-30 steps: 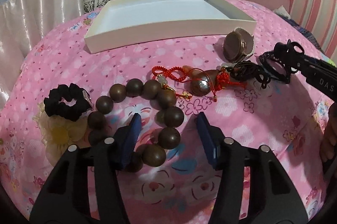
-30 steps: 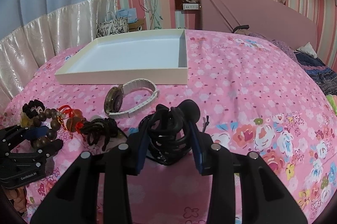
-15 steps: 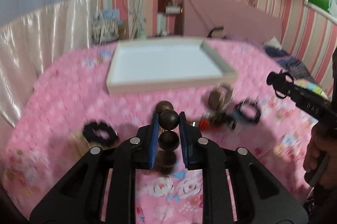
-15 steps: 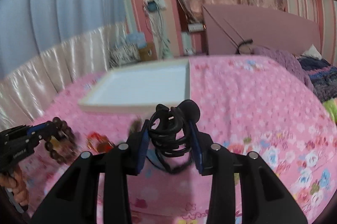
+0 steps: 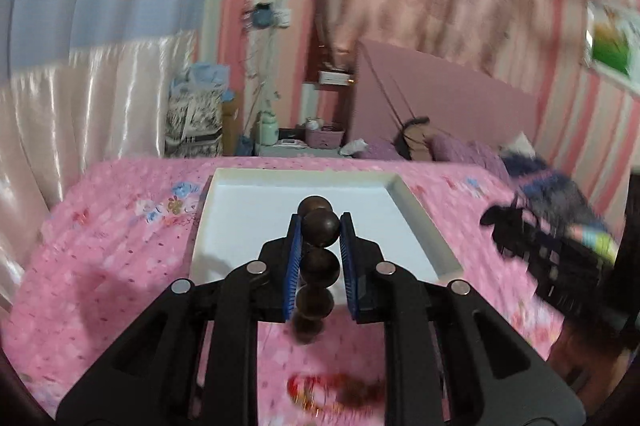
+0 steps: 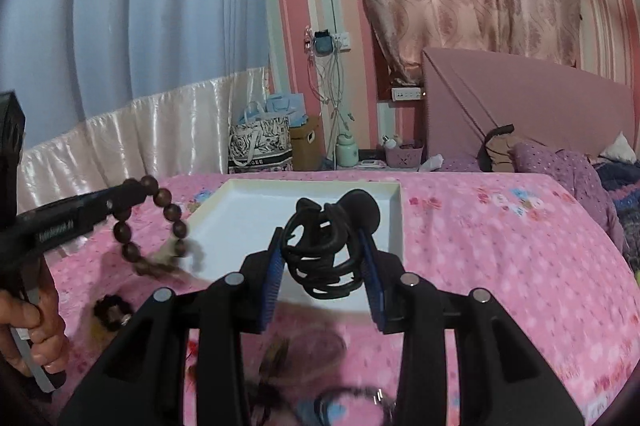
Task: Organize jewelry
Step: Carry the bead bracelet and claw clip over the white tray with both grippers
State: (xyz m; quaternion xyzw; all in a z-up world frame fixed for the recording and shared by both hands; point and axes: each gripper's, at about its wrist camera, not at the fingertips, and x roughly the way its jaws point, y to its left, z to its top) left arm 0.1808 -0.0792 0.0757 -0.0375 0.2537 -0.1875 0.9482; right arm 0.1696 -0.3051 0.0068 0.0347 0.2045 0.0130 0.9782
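Left tongs [image 5: 320, 226] clamped on bead bracelet [image 5: 319, 222], right tongs [image 6: 325, 250] pinching black cord bundle [image 6: 326, 246]; both centre-frame, tilted slightly down over white tray [image 5: 420, 226].

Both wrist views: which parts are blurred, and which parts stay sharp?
Left wrist view: the room, bedspread and red cord piece are smeared; the left claw and bead bracelet are sharp. Right wrist view: the background is sharp; the bracelet's hanging end and foreground are smeared.
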